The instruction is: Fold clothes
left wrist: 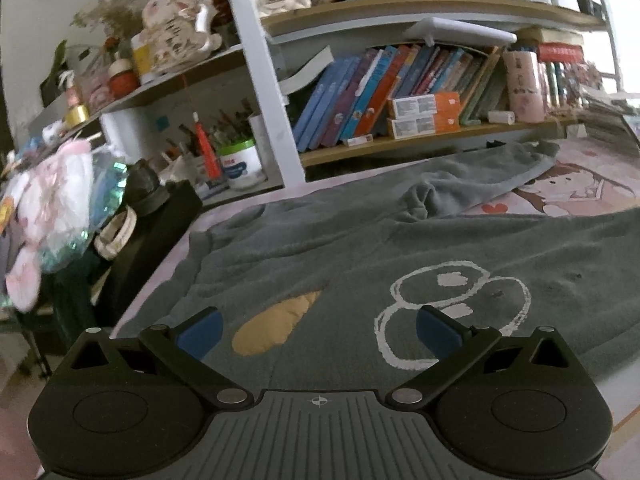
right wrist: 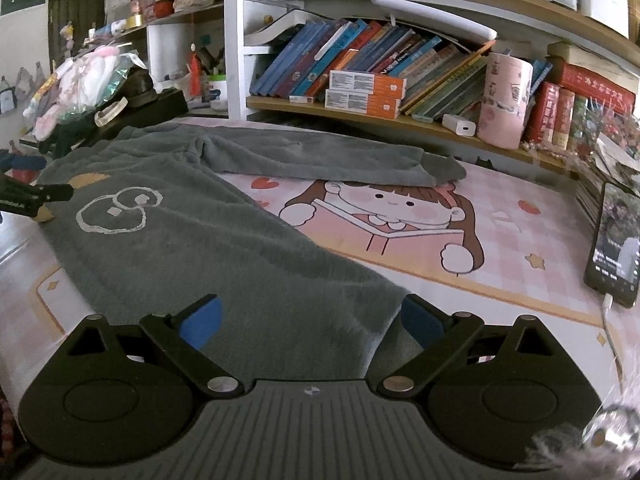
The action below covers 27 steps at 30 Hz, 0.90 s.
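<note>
Grey fleece trousers (left wrist: 320, 248) lie spread on a pink cartoon desk mat (right wrist: 400, 232), with a white outline drawing (left wrist: 452, 304) and a tan patch (left wrist: 276, 320) near the waist. One leg (right wrist: 312, 156) stretches along the back by the shelf; the other leg (right wrist: 240, 264) runs toward the right gripper. My left gripper (left wrist: 318, 330) hovers open over the waist end, nothing between its blue pads. My right gripper (right wrist: 310, 320) is open, its pads on either side of the near leg's cuff end. The left gripper's black finger (right wrist: 36, 196) shows at the right wrist view's left edge.
A bookshelf (right wrist: 360, 116) full of books runs along the back. A phone (right wrist: 616, 248) leans at the right with a white cable. A pink roll (right wrist: 504, 100) and white charger (right wrist: 460, 125) sit on the shelf. Clutter and a black bag (left wrist: 152, 220) crowd the left.
</note>
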### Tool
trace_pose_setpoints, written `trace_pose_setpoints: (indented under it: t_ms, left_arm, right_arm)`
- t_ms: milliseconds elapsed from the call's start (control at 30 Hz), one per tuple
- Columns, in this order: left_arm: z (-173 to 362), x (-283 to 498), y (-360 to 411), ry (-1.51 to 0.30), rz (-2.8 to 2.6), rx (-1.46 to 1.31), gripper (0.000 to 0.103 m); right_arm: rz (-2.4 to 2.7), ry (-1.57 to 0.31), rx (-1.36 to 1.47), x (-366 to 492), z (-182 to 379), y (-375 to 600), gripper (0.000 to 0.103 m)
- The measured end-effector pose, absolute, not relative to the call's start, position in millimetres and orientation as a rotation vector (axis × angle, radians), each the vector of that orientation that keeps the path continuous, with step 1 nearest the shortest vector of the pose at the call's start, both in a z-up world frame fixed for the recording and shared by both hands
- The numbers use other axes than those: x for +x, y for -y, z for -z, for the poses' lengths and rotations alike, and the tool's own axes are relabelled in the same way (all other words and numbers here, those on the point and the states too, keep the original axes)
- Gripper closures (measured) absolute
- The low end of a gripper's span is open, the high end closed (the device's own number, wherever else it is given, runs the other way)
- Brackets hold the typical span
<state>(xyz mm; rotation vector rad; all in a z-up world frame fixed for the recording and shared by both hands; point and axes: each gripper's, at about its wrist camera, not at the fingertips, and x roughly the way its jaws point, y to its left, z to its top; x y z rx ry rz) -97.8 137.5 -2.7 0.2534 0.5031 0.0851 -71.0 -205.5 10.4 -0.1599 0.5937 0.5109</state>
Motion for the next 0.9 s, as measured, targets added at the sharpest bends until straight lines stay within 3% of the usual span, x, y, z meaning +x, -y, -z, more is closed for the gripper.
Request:
trace_pose_setpoints:
  t_ms: [433, 900]
  left_arm:
    - [-11.4, -62.8, -142.2, -0.516, -0.017, 0.31, 0.0]
    - [-31.6, 10.9, -173.8, -0.601, 0.022, 0.304, 0.0]
  right_arm:
    - [-0.602, -0.651, -0.194, -24.0, -23.9, 198.8, 0.004]
    - [-0.639, -0.741, -0.171, 89.5, -34.9, 192.6, 0.004]
